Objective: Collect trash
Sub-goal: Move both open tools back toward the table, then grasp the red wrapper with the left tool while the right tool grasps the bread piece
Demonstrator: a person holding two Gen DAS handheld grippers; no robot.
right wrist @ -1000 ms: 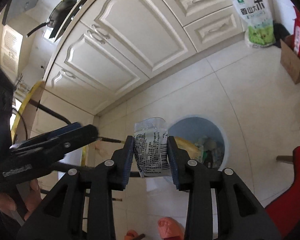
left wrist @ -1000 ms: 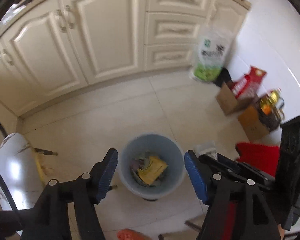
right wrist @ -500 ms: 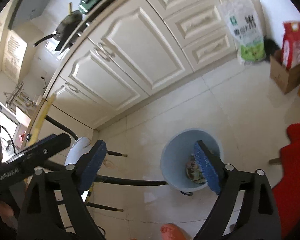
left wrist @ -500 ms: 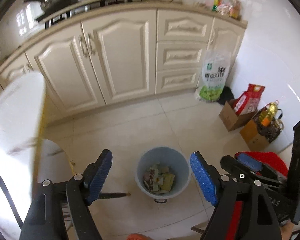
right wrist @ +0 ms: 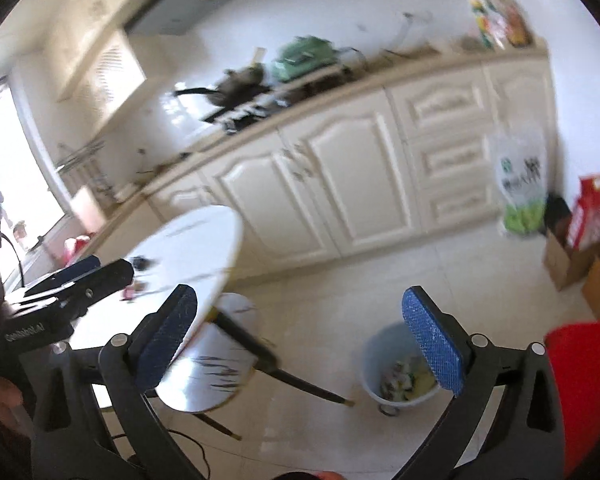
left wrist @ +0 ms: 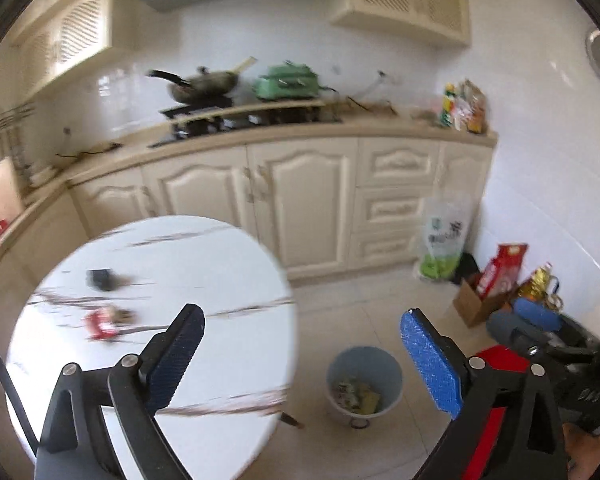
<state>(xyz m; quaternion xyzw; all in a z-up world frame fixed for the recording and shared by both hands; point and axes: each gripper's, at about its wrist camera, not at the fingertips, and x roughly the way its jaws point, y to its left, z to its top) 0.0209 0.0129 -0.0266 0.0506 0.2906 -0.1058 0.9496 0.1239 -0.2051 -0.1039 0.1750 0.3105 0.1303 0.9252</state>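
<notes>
Both my left gripper [left wrist: 302, 354] and right gripper [right wrist: 300, 338] hang spread wide, holding nothing. The red wrapper [left wrist: 102, 323] lies on the white surface [left wrist: 220, 264]. I should approach it low and pinch its edge, then carry it to the bin [left wrist: 364, 364].

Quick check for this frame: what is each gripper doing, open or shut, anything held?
Left gripper: open, nothing between its blue-padded fingers.
Right gripper: open, nothing held.

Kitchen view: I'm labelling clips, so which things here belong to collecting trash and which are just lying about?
Belongs:
- red wrapper on the table
- dark scrap on the table
- blue bin

Lying about:
- rice bag
- cardboard box
- pan
</notes>
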